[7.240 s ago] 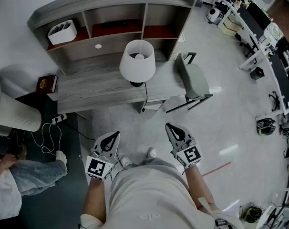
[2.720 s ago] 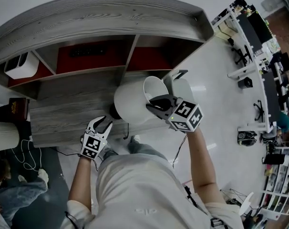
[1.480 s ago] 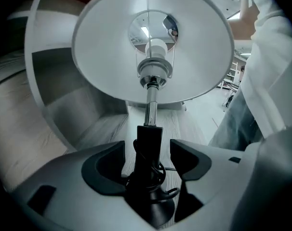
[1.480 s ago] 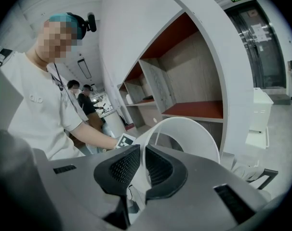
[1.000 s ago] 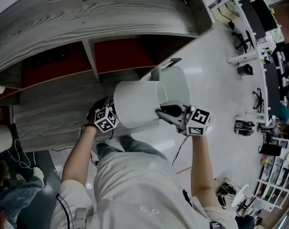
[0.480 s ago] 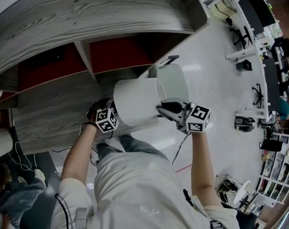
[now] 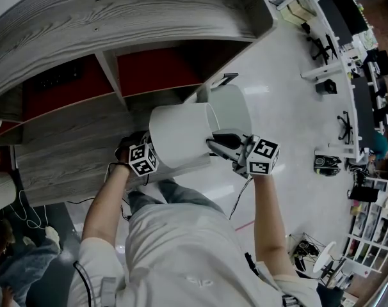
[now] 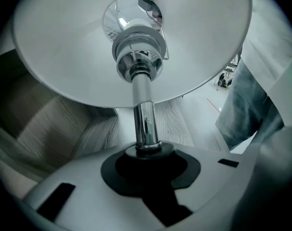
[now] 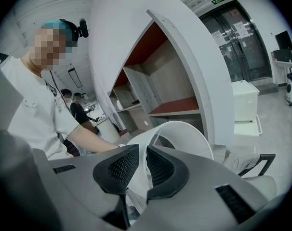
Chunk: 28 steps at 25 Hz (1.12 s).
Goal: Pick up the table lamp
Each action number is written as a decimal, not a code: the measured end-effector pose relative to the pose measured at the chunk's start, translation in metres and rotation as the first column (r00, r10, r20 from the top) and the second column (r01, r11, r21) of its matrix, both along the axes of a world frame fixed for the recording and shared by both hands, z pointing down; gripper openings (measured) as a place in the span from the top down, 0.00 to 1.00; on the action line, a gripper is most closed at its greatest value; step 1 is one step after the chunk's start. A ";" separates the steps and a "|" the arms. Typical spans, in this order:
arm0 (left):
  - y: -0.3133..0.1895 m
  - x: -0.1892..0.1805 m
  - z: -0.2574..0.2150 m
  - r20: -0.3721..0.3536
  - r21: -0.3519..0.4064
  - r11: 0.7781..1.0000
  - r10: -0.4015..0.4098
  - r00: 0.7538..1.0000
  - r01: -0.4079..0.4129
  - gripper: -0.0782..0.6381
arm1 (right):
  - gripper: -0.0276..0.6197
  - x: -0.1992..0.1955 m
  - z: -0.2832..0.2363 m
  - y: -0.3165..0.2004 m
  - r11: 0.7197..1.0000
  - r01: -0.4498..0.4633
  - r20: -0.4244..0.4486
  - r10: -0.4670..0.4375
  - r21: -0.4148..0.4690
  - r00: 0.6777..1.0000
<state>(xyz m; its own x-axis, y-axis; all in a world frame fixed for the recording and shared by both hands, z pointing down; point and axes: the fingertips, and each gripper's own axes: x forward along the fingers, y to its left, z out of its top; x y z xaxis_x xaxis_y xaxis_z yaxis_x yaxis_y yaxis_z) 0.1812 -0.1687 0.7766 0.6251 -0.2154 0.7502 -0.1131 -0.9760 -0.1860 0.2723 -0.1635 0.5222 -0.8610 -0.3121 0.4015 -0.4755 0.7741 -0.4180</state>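
Note:
The table lamp has a white drum shade (image 7: pixel 178 136) and a chrome stem (image 8: pixel 146 121). In the head view it is tilted over the grey desk's front edge. My left gripper (image 7: pixel 131 148) reaches under the shade, its tips hidden there. In the left gripper view its jaws (image 8: pixel 148 155) are closing, and the black pads sit around the foot of the stem, under the shade (image 8: pixel 78 47). My right gripper (image 7: pixel 217 143) is shut on the shade's upper rim. The thin shade wall (image 9: pixel 177 129) runs between the pads of the right gripper (image 9: pixel 136 165).
A grey wooden desk (image 7: pixel 59 165) carries a hutch (image 7: pixel 117 11) with red-backed compartments. A grey chair (image 7: pixel 235 104) stands just behind the shade. Office benches and gear (image 7: pixel 347 37) line the right side. Another person (image 7: pixel 5 267) sits at the lower left.
The lamp first stood upright on the desk with both grippers away. The right gripper then took the shade rim and the left went under the shade. Over the last second, hardly anything moved.

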 end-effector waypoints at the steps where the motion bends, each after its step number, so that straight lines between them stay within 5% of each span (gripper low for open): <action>1: 0.003 -0.001 -0.002 0.000 -0.012 1.000 -0.009 1.000 0.009 0.76 | 0.84 -0.001 -0.002 -0.001 1.000 -0.001 0.006 0.001 0.003 1.000; 9: 0.017 -0.037 -0.029 0.039 -0.062 0.992 -0.106 0.994 0.108 0.76 | 0.81 -0.021 -0.026 -0.008 0.998 -0.003 0.081 -0.003 0.069 0.997; 19: 0.050 -0.123 -0.075 0.086 -0.073 0.952 -0.290 0.953 0.297 0.76 | 0.75 -0.075 -0.065 0.001 0.982 -0.017 0.152 -0.012 0.186 0.988; 24: 0.077 -0.170 -0.091 0.066 -0.117 0.899 -0.417 0.906 0.422 0.76 | 0.85 -0.099 -0.077 0.011 0.971 -0.087 0.225 0.035 0.222 0.974; 28: 0.095 -0.205 -0.108 0.048 -0.137 0.841 -0.522 0.851 0.524 0.76 | 0.87 -0.125 -0.074 0.021 0.960 -0.085 0.204 0.030 0.267 0.979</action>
<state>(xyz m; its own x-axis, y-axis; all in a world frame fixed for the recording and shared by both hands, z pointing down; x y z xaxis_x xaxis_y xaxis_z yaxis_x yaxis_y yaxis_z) -0.0234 -0.0742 0.6684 0.4428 -0.4010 0.8019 -0.6130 -0.7881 -0.0556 0.1473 -0.1427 0.4484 -0.8914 -0.4372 0.1193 -0.4526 0.8453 -0.2840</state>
